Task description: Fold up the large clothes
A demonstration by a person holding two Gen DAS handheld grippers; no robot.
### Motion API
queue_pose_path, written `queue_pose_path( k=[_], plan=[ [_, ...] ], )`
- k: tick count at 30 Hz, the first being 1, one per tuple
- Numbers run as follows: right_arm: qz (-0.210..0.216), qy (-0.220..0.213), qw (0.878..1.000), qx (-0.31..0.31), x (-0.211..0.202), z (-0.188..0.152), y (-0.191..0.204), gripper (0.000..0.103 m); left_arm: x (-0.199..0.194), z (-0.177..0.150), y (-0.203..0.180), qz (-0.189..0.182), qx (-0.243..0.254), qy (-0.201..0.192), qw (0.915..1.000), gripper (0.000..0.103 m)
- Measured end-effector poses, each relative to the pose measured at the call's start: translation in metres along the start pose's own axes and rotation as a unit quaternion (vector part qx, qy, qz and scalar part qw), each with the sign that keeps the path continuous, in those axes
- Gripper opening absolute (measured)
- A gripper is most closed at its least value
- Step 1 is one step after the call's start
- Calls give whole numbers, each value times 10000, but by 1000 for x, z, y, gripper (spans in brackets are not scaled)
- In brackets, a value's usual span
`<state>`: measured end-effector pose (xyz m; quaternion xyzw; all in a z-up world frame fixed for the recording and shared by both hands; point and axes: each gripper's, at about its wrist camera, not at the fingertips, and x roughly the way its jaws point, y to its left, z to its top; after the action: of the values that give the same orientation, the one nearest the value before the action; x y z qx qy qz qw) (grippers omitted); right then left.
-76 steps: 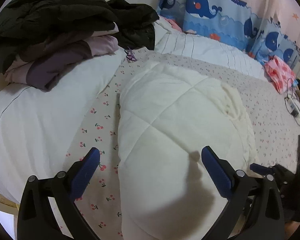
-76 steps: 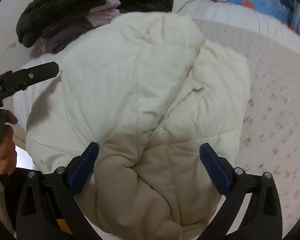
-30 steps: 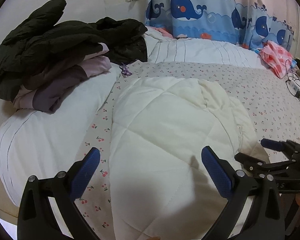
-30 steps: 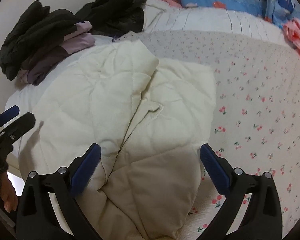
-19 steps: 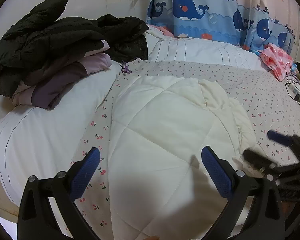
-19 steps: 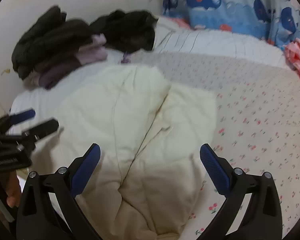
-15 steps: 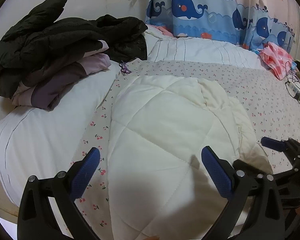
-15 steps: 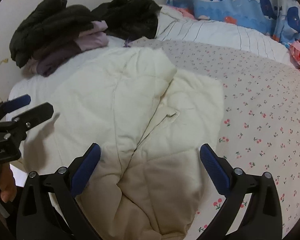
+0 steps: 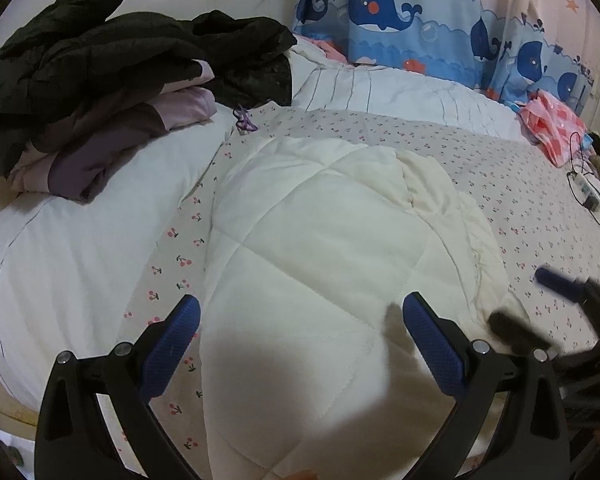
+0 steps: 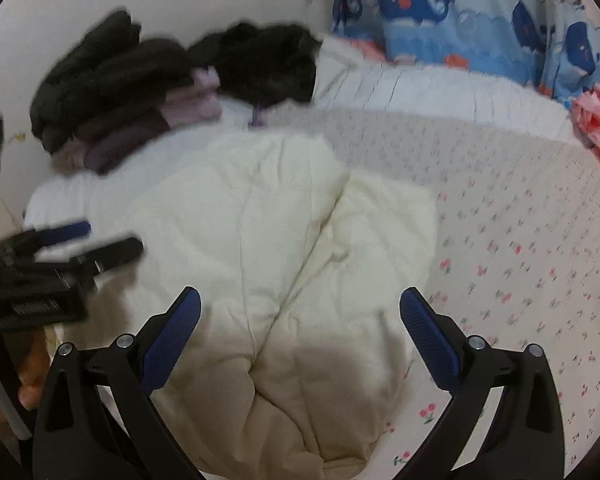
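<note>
We hold both claws released over the bed — the left gripper (image 9: 300,320) and right gripper (image 10: 300,312) grasp nothing. The cream quilted coat (image 9: 320,248) lies folded just ahead of them. Next, we think, comes another fold — take an edge.

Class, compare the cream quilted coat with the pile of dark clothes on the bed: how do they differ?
The cream quilted coat is one pale garment spread low on the cherry-print sheet; the pile of dark clothes is black and purple, several garments heaped high on white bedding. The coat lies nearest both open grippers; the pile lies farther back. Both rest untouched.
</note>
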<state>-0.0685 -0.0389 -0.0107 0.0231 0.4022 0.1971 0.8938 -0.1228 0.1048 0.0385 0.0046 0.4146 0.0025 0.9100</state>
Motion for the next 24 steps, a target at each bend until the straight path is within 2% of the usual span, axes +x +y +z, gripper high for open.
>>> queue_pose_path(
  k=[2, 5, 13, 15, 17, 18, 24],
  plan=[
    [-30, 303, 9995, -40, 15, -6, 3, 96, 3, -1, -1, -7, 2, 63, 10000, 97],
    [-35, 292, 9996, 29, 15, -6, 1, 96, 4, -2, -3, -32, 16, 104, 9999, 97],
    [-310, -207, 9993, -2, -7, 1, 8, 96, 0, -1, -7, 96, 130, 9, 9999, 97],
    [-458, 11, 9989, 61, 0, 1, 9, 96, -1, 0, -8, 123, 136, -28, 9998, 97],
    [-484, 555, 9973, -32, 15, 6, 10, 96, -1, 2, -9, 166, 149, -48, 9997, 97],
    [-458, 681, 9966, -53, 18, 8, 10, 96, -1, 3, -10, 182, 164, -66, 9997, 97],
    [-342, 361, 9987, 64, 5, 12, 3, 96, 0, 4, -12, 108, 169, -86, 9998, 97]
  ],
)
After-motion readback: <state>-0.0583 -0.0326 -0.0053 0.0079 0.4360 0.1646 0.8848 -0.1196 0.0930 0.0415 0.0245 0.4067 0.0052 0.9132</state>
